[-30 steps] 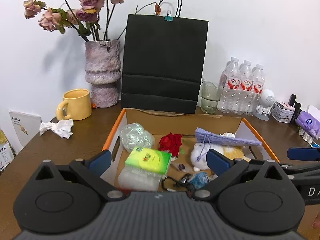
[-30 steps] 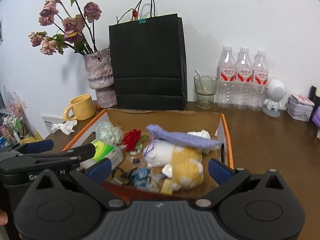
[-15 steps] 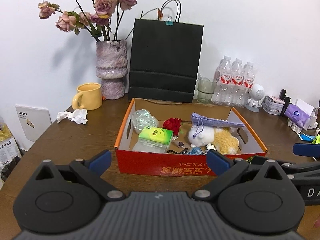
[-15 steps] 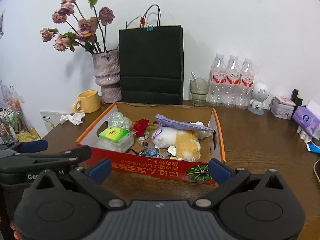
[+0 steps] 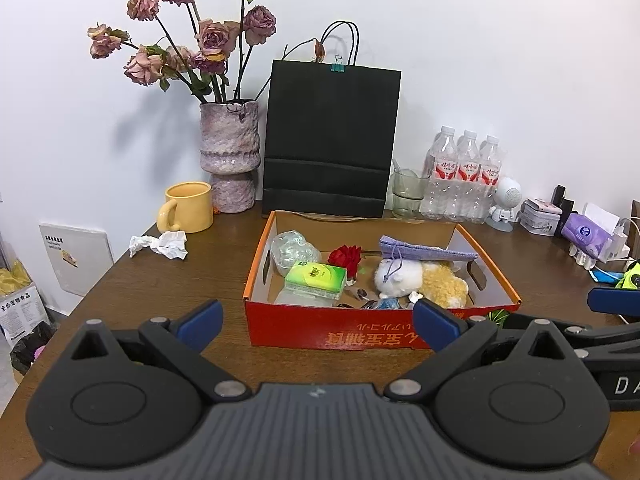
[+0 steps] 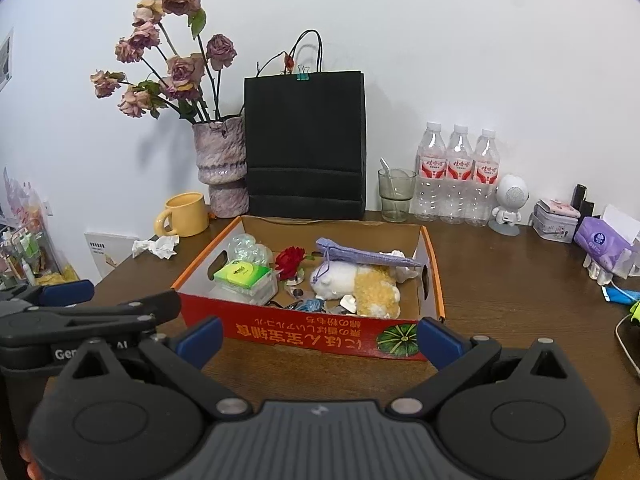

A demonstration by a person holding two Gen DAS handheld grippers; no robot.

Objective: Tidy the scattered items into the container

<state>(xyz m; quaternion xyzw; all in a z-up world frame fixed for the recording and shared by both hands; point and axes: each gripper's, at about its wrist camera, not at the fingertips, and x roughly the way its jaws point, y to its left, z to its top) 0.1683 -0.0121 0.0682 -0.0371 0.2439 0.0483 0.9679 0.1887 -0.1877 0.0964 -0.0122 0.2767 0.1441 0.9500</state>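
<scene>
An orange-red cardboard box [image 5: 344,334] [image 6: 304,332] stands on the brown table in front of both grippers. In it lie a green tissue pack [image 5: 316,276] [image 6: 242,274], a red rose [image 5: 345,257] [image 6: 290,260], a clear crumpled bag [image 5: 294,246], a white-and-yellow plush toy [image 5: 420,278] [image 6: 356,282], a purple pouch [image 5: 424,250] [image 6: 364,256] and small bits at the front. My left gripper [image 5: 318,324] is open and empty, short of the box. My right gripper [image 6: 320,336] is open and empty, also short of the box.
A crumpled white tissue [image 5: 160,243] [image 6: 158,246] lies left of the box near a yellow mug [image 5: 188,207]. Behind stand a vase of dried roses [image 5: 230,156], a black paper bag [image 5: 332,140], a glass [image 5: 408,192] and three water bottles [image 5: 464,176]. Small items sit at the right edge.
Both grippers have drawn back from over the box toward the table's near side and risen; the whole box now shows. Both stay open and empty.
</scene>
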